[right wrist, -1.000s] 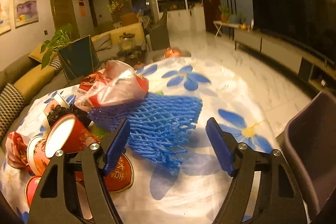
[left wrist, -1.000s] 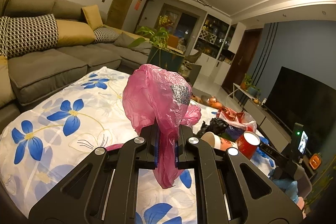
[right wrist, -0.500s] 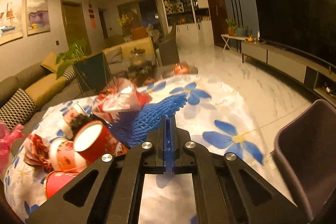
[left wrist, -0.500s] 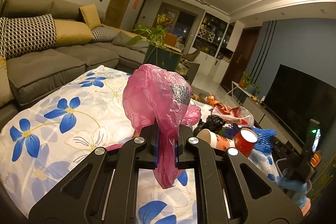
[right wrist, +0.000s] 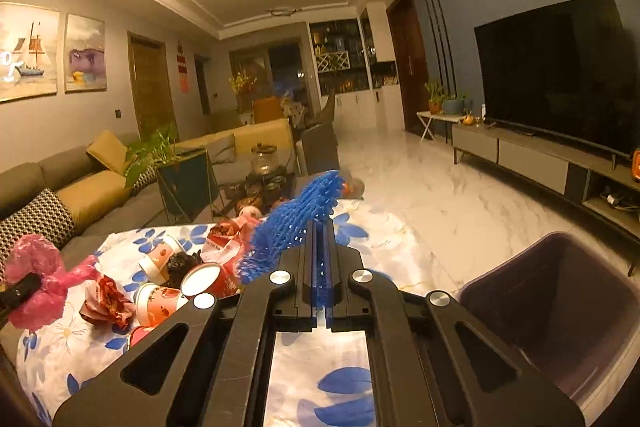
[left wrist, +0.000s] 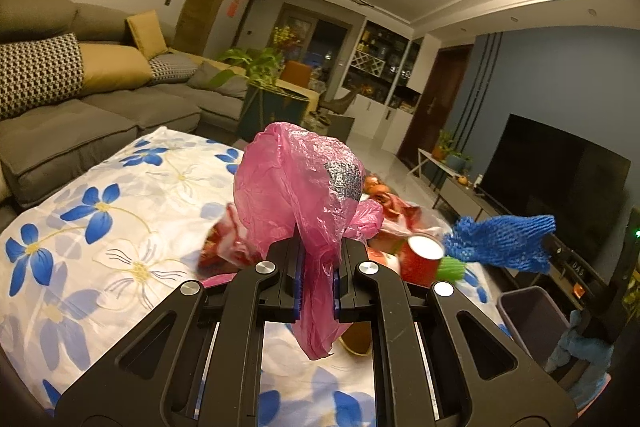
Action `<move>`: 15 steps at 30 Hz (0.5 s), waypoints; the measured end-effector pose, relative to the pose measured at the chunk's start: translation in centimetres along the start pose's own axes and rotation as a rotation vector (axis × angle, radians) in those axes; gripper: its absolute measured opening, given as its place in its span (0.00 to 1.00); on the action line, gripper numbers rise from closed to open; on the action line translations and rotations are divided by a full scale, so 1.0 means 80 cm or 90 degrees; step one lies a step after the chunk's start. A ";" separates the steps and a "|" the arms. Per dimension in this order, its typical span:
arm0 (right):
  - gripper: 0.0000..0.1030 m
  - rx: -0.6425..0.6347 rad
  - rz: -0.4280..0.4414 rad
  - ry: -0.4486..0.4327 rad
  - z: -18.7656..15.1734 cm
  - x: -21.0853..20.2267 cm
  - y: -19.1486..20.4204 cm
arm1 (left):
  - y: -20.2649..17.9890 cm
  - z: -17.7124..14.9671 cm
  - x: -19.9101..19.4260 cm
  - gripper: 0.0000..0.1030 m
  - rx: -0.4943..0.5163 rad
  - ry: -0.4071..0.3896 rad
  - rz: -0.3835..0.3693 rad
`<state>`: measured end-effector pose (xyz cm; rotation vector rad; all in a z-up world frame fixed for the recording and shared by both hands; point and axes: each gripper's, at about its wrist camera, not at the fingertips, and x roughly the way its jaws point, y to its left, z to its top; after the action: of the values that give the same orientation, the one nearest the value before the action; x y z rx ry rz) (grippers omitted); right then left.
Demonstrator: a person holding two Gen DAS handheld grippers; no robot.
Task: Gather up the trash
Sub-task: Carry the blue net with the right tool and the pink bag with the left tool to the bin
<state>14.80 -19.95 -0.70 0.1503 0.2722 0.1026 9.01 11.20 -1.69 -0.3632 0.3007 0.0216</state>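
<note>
The right gripper [right wrist: 320, 291] is clamping a blue foam net sleeve [right wrist: 298, 223] between closed jaws, the net sticking up and to the left above the fingers, lifted clear of the table [right wrist: 376, 239] with its flowered cloth. The left gripper [left wrist: 318, 283] is pinching a pink plastic bag [left wrist: 296, 183] with its jaws closed on the gathered neck, the puffed body of the bag standing above the fingers and a loose tail hanging below them. To the near right of the right gripper, a dark purple bin [right wrist: 560, 307] is standing on the floor beside the table edge, open and apparently the place for both pieces. The rest of the trash, 3 or more red paper cups [right wrist: 208, 281], crumpled red wrappers [right wrist: 106, 303] and a black scrap, is lying in a heap on the left side of the table. The net is being held only by a thin edge, so a quick swing toward the bin could be pulling it free onto the floor. The bag is light and slippery; its tail could be catching on the cups, or the film could be clinging to the pads on release and missing the bin.
</note>
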 end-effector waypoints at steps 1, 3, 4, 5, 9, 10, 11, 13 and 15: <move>0.03 0.001 -0.001 -0.002 0.002 -0.005 -0.003 | -0.006 -0.001 -0.001 0.09 0.005 0.001 -0.005; 0.03 0.000 -0.009 -0.007 0.002 -0.015 -0.011 | -0.017 -0.002 -0.003 0.09 0.014 0.002 -0.014; 0.03 0.000 -0.012 -0.008 0.003 -0.018 -0.014 | -0.021 -0.002 -0.002 0.09 0.017 0.003 -0.020; 0.03 0.001 -0.016 -0.009 0.002 -0.021 -0.017 | -0.028 -0.003 -0.003 0.09 0.022 0.003 -0.025; 0.03 0.009 -0.040 -0.017 0.002 -0.041 -0.036 | -0.063 -0.008 0.004 0.09 0.046 0.010 -0.058; 0.03 0.010 -0.044 -0.019 0.002 -0.045 -0.040 | -0.073 -0.009 0.006 0.09 0.053 0.012 -0.067; 0.03 0.013 -0.050 -0.023 0.003 -0.051 -0.046 | -0.081 -0.011 0.008 0.09 0.059 0.014 -0.076; 0.03 0.013 -0.062 -0.030 0.005 -0.060 -0.056 | -0.104 -0.016 0.013 0.09 0.074 0.018 -0.101; 0.03 0.013 -0.076 -0.038 0.008 -0.067 -0.064 | -0.131 -0.022 0.019 0.09 0.091 0.022 -0.129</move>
<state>10.22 -25.74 0.45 0.1564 0.2229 -0.0232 10.72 0.76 -0.06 -0.2508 0.2974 -0.2041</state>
